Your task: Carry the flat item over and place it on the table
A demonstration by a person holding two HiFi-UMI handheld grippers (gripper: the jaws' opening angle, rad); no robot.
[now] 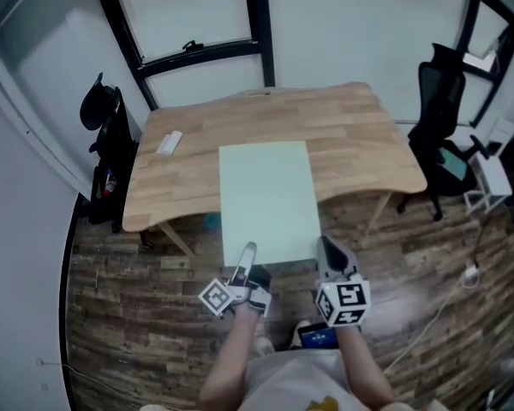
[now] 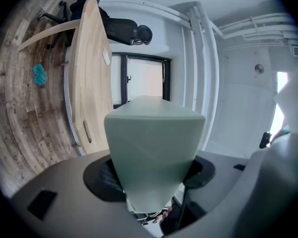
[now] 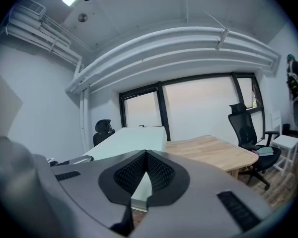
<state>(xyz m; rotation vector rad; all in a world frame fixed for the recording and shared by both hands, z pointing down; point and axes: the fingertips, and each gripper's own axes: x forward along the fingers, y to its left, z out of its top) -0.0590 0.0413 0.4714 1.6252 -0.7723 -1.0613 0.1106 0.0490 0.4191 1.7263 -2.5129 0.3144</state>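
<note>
Chair (image 1: pixel 103 122) off the left end of the worktop (image 1: pixel 360 135); a small white item (image 1: pixel 170 142) lies near that end, well clear of the load. The left gripper (image 1: pixel 247 264) has its pads on the near-left corner of the board (image 1: pixel 265 199), jaws partly apart with the pale green sheet filling the space between them; it looks like a firm hold. The board lies flat and lengthwise; its far half is already over the wood, while its near edge overhangs the floor (image 1: pixel 137 315). The right gripper (image 1: pixel 330 259) pinches the near-right corner, jaws almost together on the thin edge.

Placing is the step in hand, I judge. To do it well, hold both ends level so the sheet does not twist; slide it forward until the near edge clears the worktop's front rim; lower it flat; let go with both sides together. Releasing early would probably tip it off the front.
</note>
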